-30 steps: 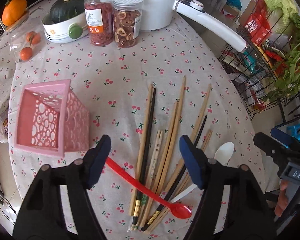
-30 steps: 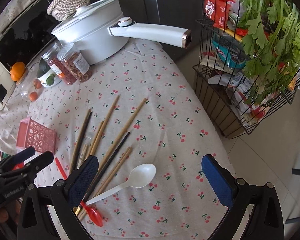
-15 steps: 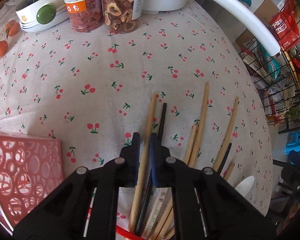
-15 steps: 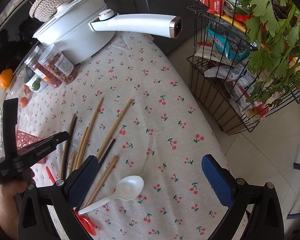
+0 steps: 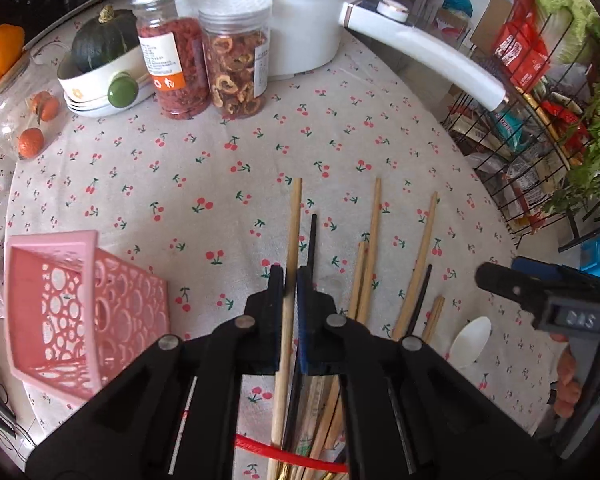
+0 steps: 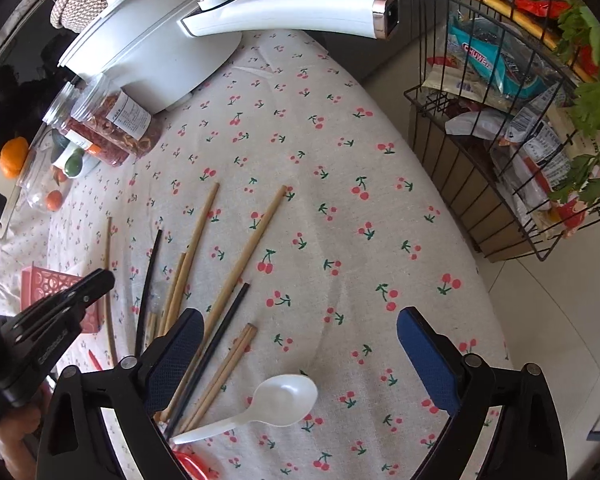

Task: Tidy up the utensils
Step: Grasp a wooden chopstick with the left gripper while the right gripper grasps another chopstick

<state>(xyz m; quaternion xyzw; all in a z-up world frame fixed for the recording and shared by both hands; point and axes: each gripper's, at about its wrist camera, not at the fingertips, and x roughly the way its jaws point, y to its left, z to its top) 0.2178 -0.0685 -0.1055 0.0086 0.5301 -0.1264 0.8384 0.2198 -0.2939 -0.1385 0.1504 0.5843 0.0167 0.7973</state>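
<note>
Chopstick (image 5: pixel 293 240) ran lengthwise away from the clenching left gripper (image 5: pixel 291 300), pink basket (image 5: pixel 80 312) just left.

White spoon (image 6: pixel 278 402) between closing right tool (image 6: pixel 300 354)

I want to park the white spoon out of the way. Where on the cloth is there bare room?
Bare cloth lies between the chopstick tips and the wire rack, and between the jars and pink basket. The chopstick pile is crowded.
</note>
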